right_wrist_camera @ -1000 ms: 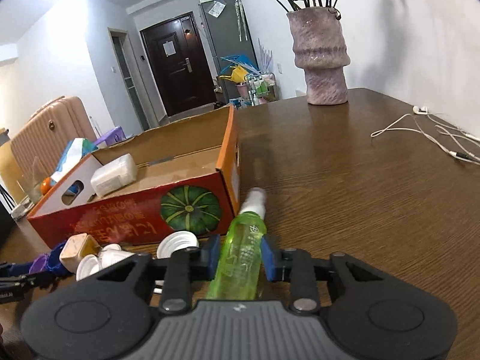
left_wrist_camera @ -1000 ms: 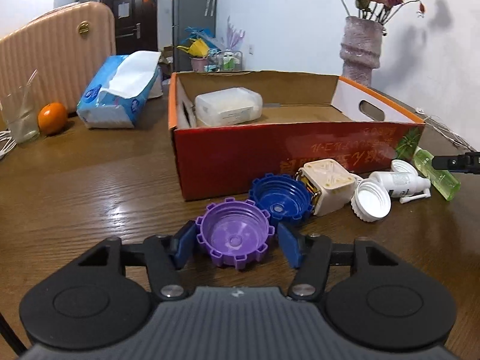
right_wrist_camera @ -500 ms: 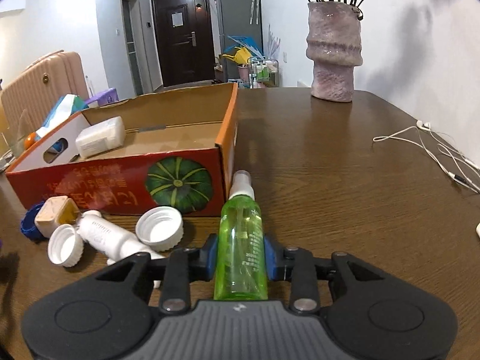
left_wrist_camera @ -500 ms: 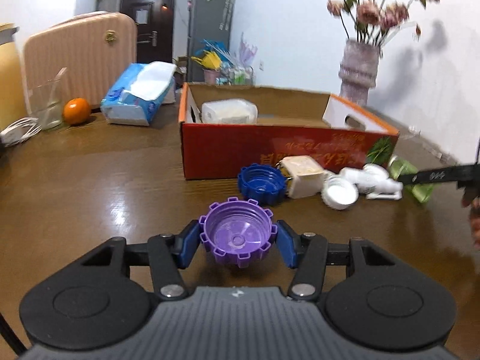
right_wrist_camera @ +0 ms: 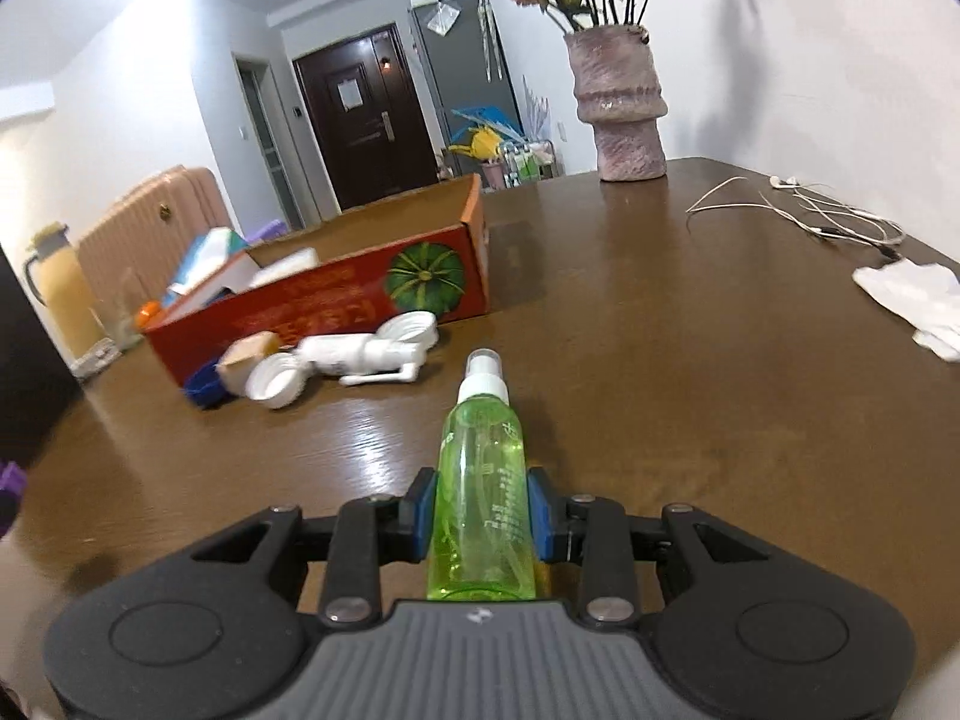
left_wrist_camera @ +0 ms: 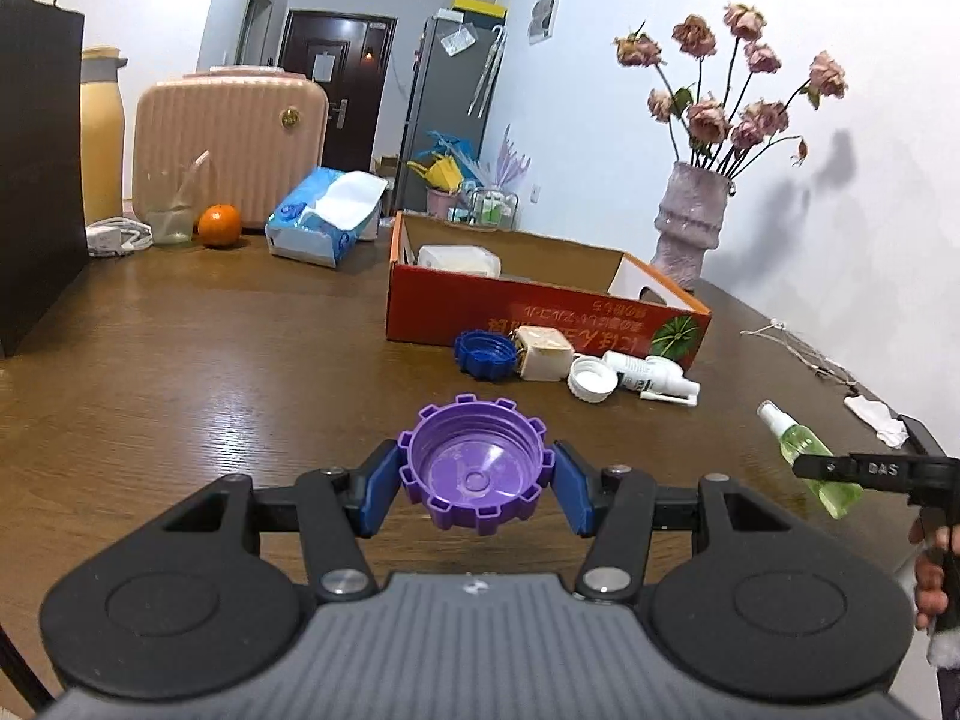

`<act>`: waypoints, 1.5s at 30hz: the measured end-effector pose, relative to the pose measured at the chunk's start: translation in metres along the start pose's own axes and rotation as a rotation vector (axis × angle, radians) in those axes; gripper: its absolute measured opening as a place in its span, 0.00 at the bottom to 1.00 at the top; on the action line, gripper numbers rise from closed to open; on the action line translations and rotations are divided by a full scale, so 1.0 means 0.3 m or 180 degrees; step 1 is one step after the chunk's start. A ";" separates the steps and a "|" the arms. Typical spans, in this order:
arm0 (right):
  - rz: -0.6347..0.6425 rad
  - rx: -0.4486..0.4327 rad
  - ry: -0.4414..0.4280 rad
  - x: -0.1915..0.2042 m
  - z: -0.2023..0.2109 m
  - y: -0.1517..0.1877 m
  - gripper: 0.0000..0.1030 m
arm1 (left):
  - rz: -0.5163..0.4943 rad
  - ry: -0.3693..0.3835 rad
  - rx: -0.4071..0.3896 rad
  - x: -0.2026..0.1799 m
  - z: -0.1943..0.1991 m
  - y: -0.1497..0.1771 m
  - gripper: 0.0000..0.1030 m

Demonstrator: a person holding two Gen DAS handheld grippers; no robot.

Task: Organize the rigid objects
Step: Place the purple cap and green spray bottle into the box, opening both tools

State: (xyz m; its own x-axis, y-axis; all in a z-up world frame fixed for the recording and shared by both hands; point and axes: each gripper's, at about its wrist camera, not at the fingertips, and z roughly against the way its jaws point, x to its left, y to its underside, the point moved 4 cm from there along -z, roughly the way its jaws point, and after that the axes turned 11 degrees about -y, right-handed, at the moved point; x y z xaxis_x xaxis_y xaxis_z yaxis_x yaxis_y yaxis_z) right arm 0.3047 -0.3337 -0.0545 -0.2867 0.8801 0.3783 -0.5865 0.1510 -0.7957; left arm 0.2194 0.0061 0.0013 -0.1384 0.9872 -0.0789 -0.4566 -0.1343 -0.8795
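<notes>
Purple cap (left_wrist_camera: 477, 475): left wrist view, open side up, clamped btwn the blue pads (left_wrist_camera: 379, 495) of your left gripper (left_wrist_camera: 477, 489), held off the wooden table (left_wrist_camera: 180, 372).
Left jaws: closed on that cap, pads pressing its ribbed rim on both sides.
Red box (left_wrist_camera: 540, 315): well ahead on the table, a white container (left_wrist_camera: 459, 259) inside at its left end.
Loose pile: blue cap (left_wrist_camera: 485, 355), beige block (left_wrist_camera: 543, 353), white cap (left_wrist_camera: 592, 379) & white spray bottle (left_wrist_camera: 651, 373) lie just in front of the box.
Far right: your right gripper (left_wrist_camera: 840, 474) w/ the green bottle (left_wrist_camera: 807, 456).
Green bottle (right_wrist_camera: 485, 480): right wrist view, lying lengthwise btwn your right gripper (right_wrist_camera: 483, 516) pads, white nozzle pointing away from you.
Right jaws: shut on the bottle's body.
Box (right_wrist_camera: 336, 300): ahead-left, pumpkin print on its near corner; same white pieces beside it.
Bkgd: vase (right_wrist_camera: 621, 114) at the table's far edge, earphone cable (right_wrist_camera: 810, 213) & white cloth (right_wrist_camera: 912, 294) to the right.
</notes>
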 end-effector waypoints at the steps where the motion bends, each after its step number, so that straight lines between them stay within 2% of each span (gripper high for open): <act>1: 0.0000 -0.0025 -0.0028 0.015 0.023 0.007 0.29 | -0.0014 -0.0005 -0.0034 -0.003 0.014 -0.001 0.53; 12: 0.0213 -0.0270 -0.0270 0.176 0.250 0.039 0.29 | -0.0055 0.0143 -0.0248 -0.052 0.094 -0.010 0.53; 16: 0.0262 -0.0337 -0.0264 0.197 0.270 0.009 0.29 | -0.0078 0.0201 -0.0342 -0.058 0.097 -0.053 0.53; 21: 0.0350 -0.0391 -0.0323 0.222 0.230 -0.062 0.29 | -0.0111 0.0199 -0.0356 -0.055 0.010 -0.126 0.53; 25: 0.0396 -0.0333 -0.0413 0.215 0.123 -0.163 0.29 | -0.0214 0.0257 -0.0336 -0.071 -0.127 -0.240 0.53; 28: 0.0453 -0.0339 -0.0457 0.207 0.016 -0.295 0.29 | -0.0324 0.0218 -0.0257 -0.087 -0.307 -0.376 0.53; 31: 0.0463 -0.0296 -0.0456 0.183 -0.130 -0.451 0.29 | -0.0348 0.0268 -0.0016 -0.111 -0.514 -0.499 0.53; 34: 0.0390 -0.0099 -0.0455 0.150 -0.319 -0.585 0.29 | -0.0471 0.0267 0.0218 -0.166 -0.705 -0.572 0.53; 39: 0.0702 0.0365 0.0035 0.117 -0.675 -0.706 0.29 | -0.0600 0.0406 0.0747 -0.316 -1.000 -0.601 0.53; 42: 0.1160 0.0580 0.0500 0.113 -0.843 -0.715 0.30 | -0.0728 0.0421 0.0870 -0.426 -1.130 -0.613 0.54; 45: 0.1560 0.0773 0.0752 0.109 -0.953 -0.694 0.30 | -0.1003 0.0283 0.0913 -0.506 -1.244 -0.613 0.54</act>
State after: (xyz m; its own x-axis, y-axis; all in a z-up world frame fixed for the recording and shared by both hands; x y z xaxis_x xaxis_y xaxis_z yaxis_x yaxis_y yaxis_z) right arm 0.6340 -0.2077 -0.0117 -0.4077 0.9017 -0.1436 -0.5928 -0.3810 -0.7095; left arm 0.6523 -0.0872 0.0000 0.1172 0.9857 0.1213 -0.6919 0.1687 -0.7020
